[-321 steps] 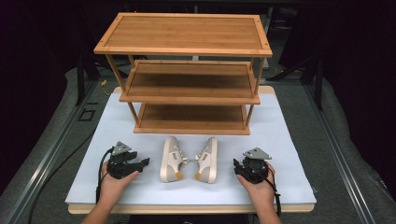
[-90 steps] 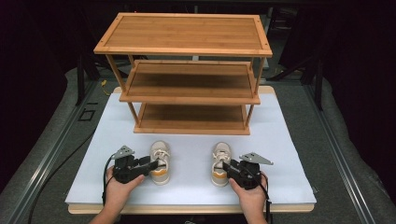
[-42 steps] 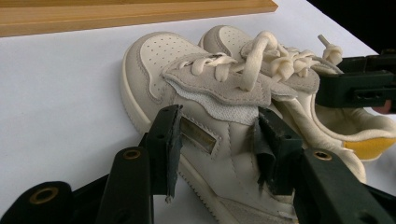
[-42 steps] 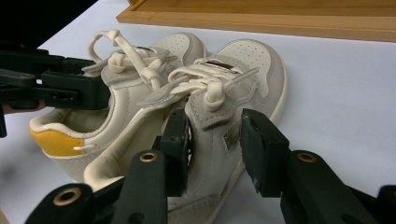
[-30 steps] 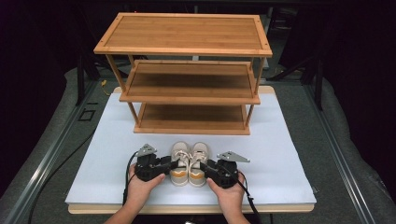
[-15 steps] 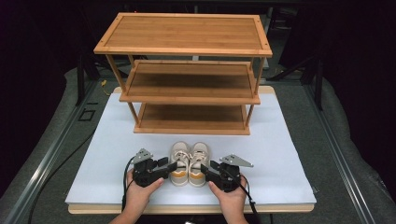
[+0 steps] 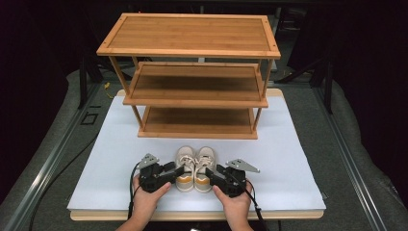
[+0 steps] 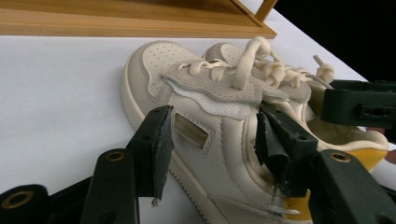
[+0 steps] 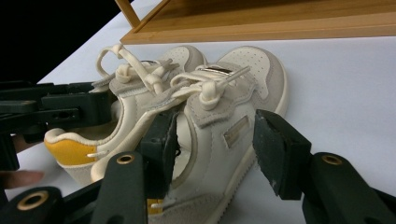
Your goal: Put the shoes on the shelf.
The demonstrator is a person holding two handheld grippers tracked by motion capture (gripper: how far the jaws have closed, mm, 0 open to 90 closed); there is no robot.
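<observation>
White mat (image 7: pixel 298 159) roomy around shoes (image 7: pixel 195 166) — shelf (image 7: pixel 192 86) edge close behind.

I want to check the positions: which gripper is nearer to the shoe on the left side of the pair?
Left. The left gripper has its open jaws around the side of the left shoe, just released. The right gripper straddles the right shoe, one shoe farther away.

Cream shoes (image 7: pixel 195 168) with yellow heels and grey suede patches, black tools, white tabletop (image 7: pixel 288 149), honey-brown wooden shelf (image 7: pixel 192 72)
</observation>
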